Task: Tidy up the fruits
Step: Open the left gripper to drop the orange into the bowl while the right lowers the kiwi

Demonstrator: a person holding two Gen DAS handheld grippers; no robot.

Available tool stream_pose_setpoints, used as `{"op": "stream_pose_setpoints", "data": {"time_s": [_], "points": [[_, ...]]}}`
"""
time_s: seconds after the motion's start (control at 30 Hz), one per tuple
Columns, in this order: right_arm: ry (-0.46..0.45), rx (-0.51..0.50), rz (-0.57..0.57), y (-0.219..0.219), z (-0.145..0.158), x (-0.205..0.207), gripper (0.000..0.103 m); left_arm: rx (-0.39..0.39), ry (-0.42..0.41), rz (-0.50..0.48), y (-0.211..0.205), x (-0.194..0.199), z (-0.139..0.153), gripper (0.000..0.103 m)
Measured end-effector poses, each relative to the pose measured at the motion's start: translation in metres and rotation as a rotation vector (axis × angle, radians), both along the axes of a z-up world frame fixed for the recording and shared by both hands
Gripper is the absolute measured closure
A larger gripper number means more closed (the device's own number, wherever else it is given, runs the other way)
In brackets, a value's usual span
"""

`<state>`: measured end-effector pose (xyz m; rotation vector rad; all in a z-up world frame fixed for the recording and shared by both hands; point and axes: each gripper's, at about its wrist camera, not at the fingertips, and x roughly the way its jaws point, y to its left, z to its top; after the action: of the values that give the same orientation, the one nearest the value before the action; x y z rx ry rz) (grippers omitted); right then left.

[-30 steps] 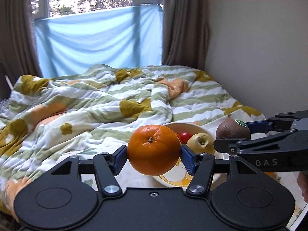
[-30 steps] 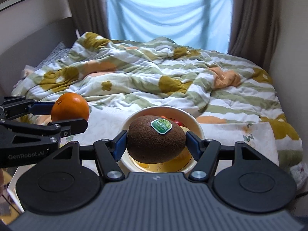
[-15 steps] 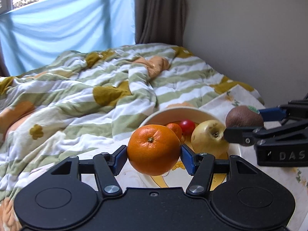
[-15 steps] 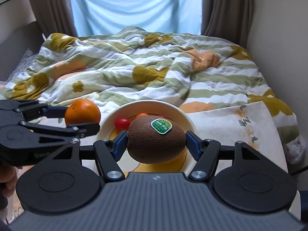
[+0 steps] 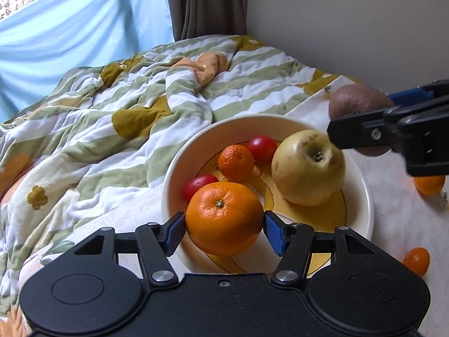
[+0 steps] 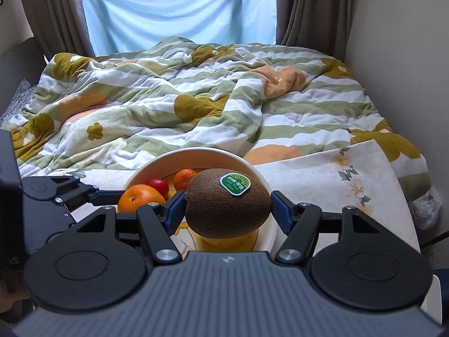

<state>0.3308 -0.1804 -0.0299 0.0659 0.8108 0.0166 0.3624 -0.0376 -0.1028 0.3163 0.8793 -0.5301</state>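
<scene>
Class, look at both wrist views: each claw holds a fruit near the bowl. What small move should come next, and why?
Probably lower the left claw a little and open it. Its orange already hangs over the bowl, above a bare patch beside the apple. The right claw's kiwi can follow.

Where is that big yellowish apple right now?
In the left wrist view, the yellowish apple lies inside the cream bowl on its right side, just right of a small red tomato and a small mandarin.

Home bedroom, rumpled floral quilt (image 6: pixel 196 106) on bed, curtained window (image 6: pixel 179 8), plain walls
</scene>
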Motion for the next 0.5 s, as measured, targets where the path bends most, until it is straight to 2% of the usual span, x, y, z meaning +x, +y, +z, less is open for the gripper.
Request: {"op": "stream_pose_setpoints", "data": {"time_s": [0.03, 0.07, 0.13, 0.23, 0.5], "points": [[-0.002, 0.000, -0.001, 0.000, 0.000, 0.000, 0.023, -0.002, -0.001, -0.007, 0.000, 0.000, 0.000, 0.030], [-0.003, 0.000, -0.002, 0.000, 0.000, -0.001, 0.023, -0.015, -0.008, -0.015, 0.001, -0.001, 0.002, 0.015], [-0.007, 0.003, -0.009, -0.001, 0.001, -0.001, 0.023, -0.025, -0.034, -0.001, 0.004, -0.004, 0.009, 0.000], [-0.013, 0.015, -0.019, -0.005, 0.003, -0.003, 0.023, -0.029, -0.059, 0.004, 0.012, -0.010, 0.021, 0.000], [-0.020, 0.019, 0.008, -0.003, 0.009, -0.007, 0.023, -0.082, -0.080, 0.129, 0.054, -0.030, 0.056, 0.000]]}}
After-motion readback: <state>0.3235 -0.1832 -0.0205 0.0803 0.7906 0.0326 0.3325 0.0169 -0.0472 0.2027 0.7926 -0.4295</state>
